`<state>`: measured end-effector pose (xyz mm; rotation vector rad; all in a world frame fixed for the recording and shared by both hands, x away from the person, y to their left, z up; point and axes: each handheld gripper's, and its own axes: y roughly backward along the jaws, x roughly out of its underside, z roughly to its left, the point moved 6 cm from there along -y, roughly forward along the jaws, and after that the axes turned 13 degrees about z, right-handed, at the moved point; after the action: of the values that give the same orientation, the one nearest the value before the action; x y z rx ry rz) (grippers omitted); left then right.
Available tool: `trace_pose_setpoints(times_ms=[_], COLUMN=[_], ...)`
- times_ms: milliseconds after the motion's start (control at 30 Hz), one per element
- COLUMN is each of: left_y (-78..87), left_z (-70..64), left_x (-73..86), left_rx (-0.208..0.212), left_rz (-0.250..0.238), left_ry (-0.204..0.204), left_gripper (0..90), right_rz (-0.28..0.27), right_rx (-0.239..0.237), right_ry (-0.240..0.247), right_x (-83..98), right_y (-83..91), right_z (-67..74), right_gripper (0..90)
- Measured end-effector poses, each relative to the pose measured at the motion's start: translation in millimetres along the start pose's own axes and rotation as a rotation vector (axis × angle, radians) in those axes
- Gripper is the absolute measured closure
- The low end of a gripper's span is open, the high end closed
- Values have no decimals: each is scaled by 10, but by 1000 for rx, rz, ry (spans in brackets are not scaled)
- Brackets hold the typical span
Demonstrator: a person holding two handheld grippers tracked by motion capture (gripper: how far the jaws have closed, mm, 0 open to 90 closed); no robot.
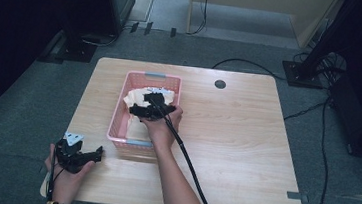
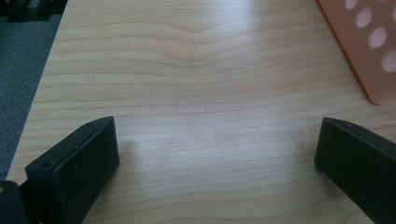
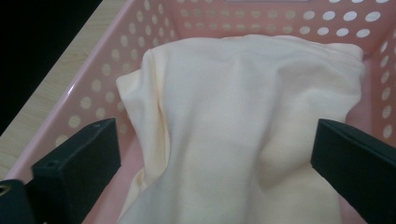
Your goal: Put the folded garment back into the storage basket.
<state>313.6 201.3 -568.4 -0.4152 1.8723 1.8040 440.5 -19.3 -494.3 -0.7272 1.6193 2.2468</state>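
Note:
A pink perforated basket (image 1: 119,107) stands on the wooden table (image 1: 236,132), and a cream cloth (image 1: 135,99) lies bunched inside it. My right gripper (image 1: 151,105) hangs over the basket, its jaws spread wide above the cloth (image 3: 233,116) with nothing pinched between them. The basket wall (image 3: 93,88) with its round holes rises around the cloth. My left gripper (image 1: 88,154) rests at the table's near left corner, jaws wide apart over bare wood (image 2: 205,116), with a corner of the basket (image 2: 369,51) at the upper right.
A round dark grommet (image 1: 220,84) sits near the table's far edge. A black cable (image 1: 187,168) trails from my right gripper toward the near edge. Dark stands and cables lie on the grey carpet around the table.

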Motion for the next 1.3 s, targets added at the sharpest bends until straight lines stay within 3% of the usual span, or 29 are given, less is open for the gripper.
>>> trace_pose_setpoints(times_ms=[100, 267, 467, 700, 767, 1100, 1200, 1300], left_y=[0, 0, 0, 0, 0, 0, 0, 0], left_z=[0, 0, 0, 0, 0, 0, 0, 0], left_x=[0, 0, 0, 0, 0, 0, 0, 0], left_rx=[0, 0, 0, 0, 0, 0, 0, 0], left_rz=[0, -1, 0, 0, 1, 0, 0, 0], left_ry=[0, 1, 1, 0, 0, 0, 0, 1], left_gripper=[0, 0, 0, 0, 0, 0, 0, 0], right_rz=[11, -18, -44, -99, -116, -112, -118, -128], right_rx=[-15, -15, 5, -2, -2, 23, 65, 68], right_ry=[20, 26, 52, 23, -6, -34, -30, -37], right_x=[10, -13, -40, -65, -60, -5, 17, 25], right_y=[12, 87, 207, 344, 383, 449, 477, 497], right_z=[9, 19, -41, -222, -332, -616, -741, -794], right_gripper=[0, 0, 0, 0, 0, 0, 0, 0])
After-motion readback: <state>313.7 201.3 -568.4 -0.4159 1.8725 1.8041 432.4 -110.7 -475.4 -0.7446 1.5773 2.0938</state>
